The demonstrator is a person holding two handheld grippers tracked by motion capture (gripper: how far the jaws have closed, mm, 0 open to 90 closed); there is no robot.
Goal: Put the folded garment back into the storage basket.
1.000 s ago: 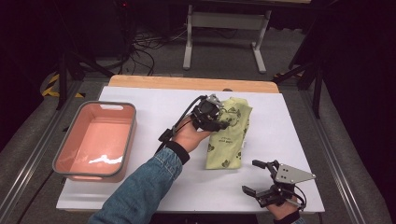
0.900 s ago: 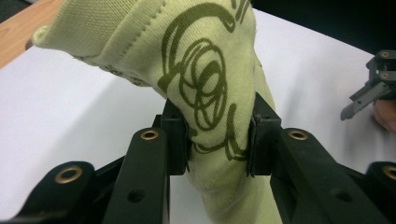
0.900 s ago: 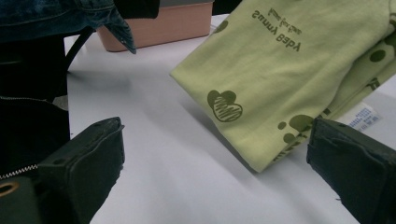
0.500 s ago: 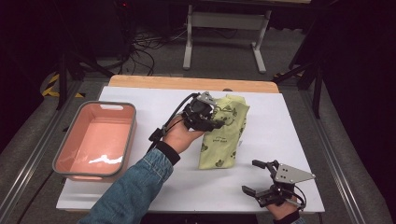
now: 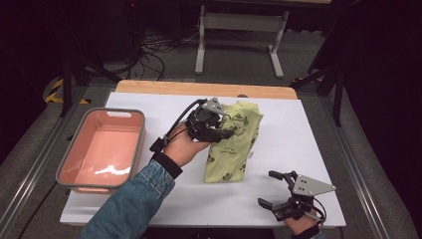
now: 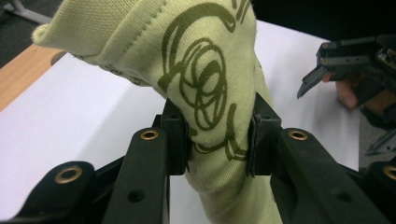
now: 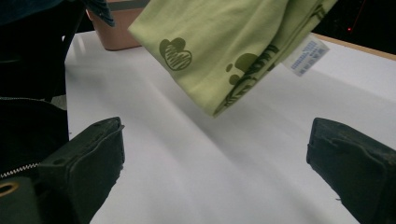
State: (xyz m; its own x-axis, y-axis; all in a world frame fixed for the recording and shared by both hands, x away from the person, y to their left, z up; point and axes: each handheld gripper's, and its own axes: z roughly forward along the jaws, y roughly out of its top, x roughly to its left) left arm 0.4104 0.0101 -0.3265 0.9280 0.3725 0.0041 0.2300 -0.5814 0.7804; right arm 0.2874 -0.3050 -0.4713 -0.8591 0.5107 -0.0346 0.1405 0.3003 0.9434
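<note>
The white desk (image 5: 318,134) with a wooden far edge carries a pink tub (image 5: 102,149) at its left side and a green printed cloth (image 5: 234,149) near the middle.

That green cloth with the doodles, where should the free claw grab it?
Probably the hanging lower corner of the green cloth, approached from below on the near side. The left claw already pinches the bunched upper part, so that corner dangles clear of the table.

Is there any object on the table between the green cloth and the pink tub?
Nothing visible. The left gripper is shut on the green cloth, and bare white table lies between it and the pink tub. The right gripper waits open, aside.
</note>
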